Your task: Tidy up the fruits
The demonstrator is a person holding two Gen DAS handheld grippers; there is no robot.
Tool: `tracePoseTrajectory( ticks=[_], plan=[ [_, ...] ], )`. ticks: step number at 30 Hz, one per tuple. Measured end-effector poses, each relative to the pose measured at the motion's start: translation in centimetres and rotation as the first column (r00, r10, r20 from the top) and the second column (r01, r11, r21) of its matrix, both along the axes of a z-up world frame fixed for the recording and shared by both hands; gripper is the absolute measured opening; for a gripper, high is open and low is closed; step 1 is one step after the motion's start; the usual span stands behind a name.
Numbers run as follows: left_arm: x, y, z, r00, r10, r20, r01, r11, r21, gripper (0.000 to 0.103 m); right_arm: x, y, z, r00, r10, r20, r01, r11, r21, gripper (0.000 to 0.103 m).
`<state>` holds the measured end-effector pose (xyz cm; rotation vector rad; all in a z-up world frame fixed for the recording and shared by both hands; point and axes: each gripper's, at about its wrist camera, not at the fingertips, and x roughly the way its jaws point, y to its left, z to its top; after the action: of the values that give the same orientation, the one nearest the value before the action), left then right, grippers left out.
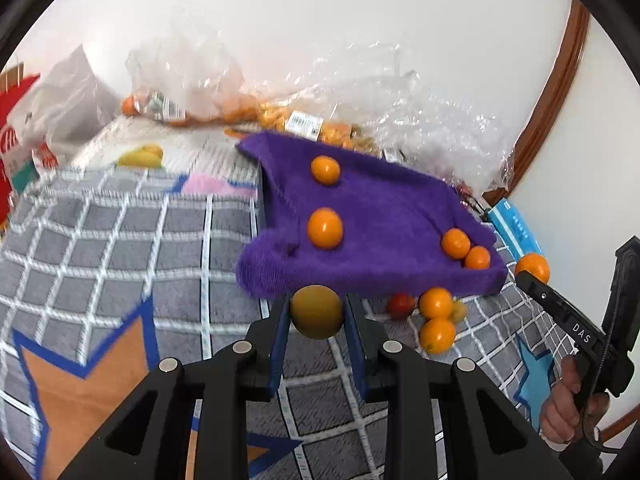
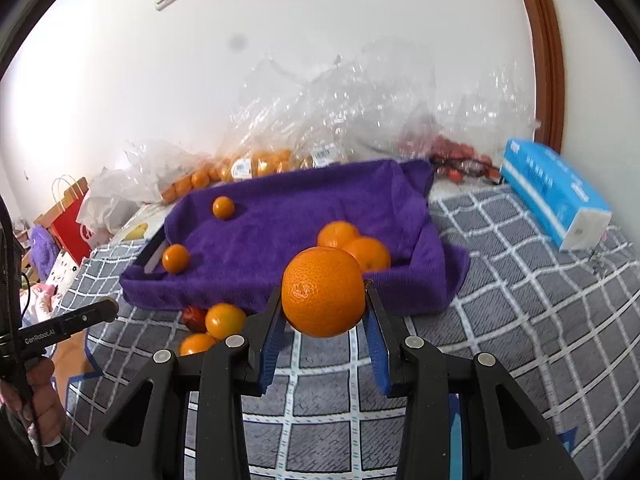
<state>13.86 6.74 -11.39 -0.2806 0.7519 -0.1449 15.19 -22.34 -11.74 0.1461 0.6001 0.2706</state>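
A purple towel-lined tray [image 1: 376, 216] [image 2: 288, 216] on the checked cloth holds several oranges [image 1: 325, 227] [image 2: 176, 258]. My left gripper [image 1: 316, 312] is shut on a yellow-green round fruit [image 1: 316, 311] just in front of the tray's near edge. My right gripper [image 2: 323, 292] is shut on a large orange [image 2: 323, 291], held above the cloth before the tray; the same orange shows in the left wrist view [image 1: 533, 267]. Loose oranges [image 1: 436, 322] [image 2: 225, 320] and a red fruit [image 1: 401, 305] [image 2: 193, 316] lie on the cloth by the tray's front.
Clear plastic bags of oranges [image 1: 280, 112] [image 2: 260, 164] lie behind the tray against the wall. A blue tissue box [image 2: 556, 192] sits at the right. A yellow mango [image 1: 142, 156] and a red bag [image 2: 70, 220] are at the far left.
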Motion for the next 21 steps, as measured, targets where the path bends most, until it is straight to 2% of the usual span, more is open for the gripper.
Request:
tracePoseTrajectory(
  ticks=[5,10,15,21],
  plan=[
    [1.5,0.0,3.1,0.999,0.019,0.032,-0.020,0.999,0.030,0.026,1.4,0.4,2.5,0.999,0.006,0.036,-0.006,1.000,-0.001,0.038],
    [4.2,-0.5,4.3,0.999,0.029,0.039,-0.030,0.999,0.029,0.026,3.9,1.1,4.0,0.998,0.005,0.064,-0.004,1.000,-0.008,0.038],
    [7.1,-1.4,3.7,0.999,0.020,0.038,-0.019,1.000,-0.012,0.026,5.8,2.4,4.1,0.997,0.029,0.076,-0.029,1.000,0.004,0.038],
    [9.1,-2.2,1.0,1.000,-0.008,0.022,0.010,0.997,-0.075,0.026,7.3,3.5,1.4,0.998,0.056,0.043,-0.057,0.998,0.018,0.038]
  ],
)
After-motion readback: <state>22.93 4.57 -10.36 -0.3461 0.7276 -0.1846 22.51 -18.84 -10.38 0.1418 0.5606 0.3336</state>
